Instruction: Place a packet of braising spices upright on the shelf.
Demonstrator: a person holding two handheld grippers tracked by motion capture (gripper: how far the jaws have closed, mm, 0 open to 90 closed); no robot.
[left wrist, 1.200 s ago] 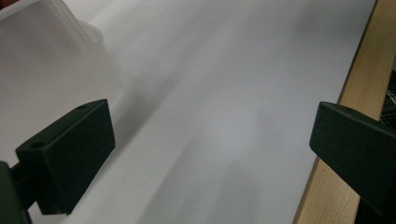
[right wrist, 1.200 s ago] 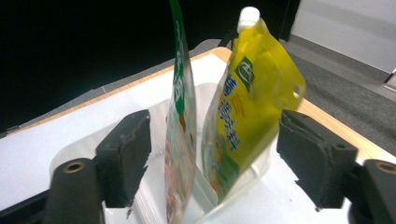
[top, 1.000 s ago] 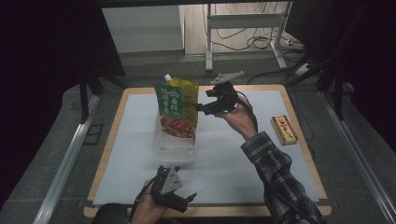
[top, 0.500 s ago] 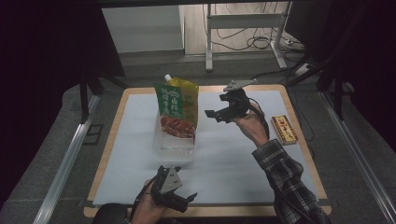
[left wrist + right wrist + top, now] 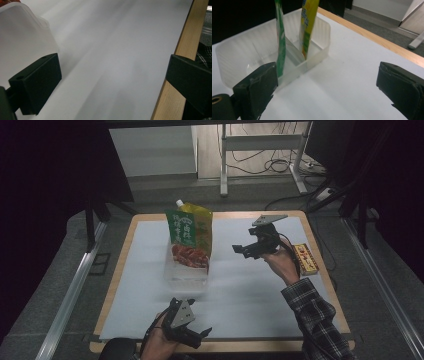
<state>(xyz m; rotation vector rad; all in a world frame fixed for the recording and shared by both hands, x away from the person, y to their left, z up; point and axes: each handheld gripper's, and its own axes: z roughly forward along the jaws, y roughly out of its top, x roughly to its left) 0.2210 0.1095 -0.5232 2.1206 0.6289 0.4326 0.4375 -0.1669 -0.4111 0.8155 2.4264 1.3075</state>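
Resting low at the bottom of the high view, my left claw [image 5: 186, 332] sits spread and empty over the near edge of the bench [image 5: 125, 250], with the clear tray's corner at the upper left of its own view. Further up, right of centre, my right claw [image 5: 246, 251] hangs spread wide with nothing between the jaws, which have just been opening, and it points toward the clear tray [image 5: 185, 275], where the green pouch [image 5: 182, 231] and the yellow pouch [image 5: 202, 227] stand upright at mid-frame. I judge the risk is a toppling: both pouches are tall and narrow, so a brush from a jaw could tip them or skid the light tray. The small box [image 5: 305, 259] lies at the right edge. Compared with a second ago, my right claw has drawn away from the pouches, rightward and lower; the left has not moved.
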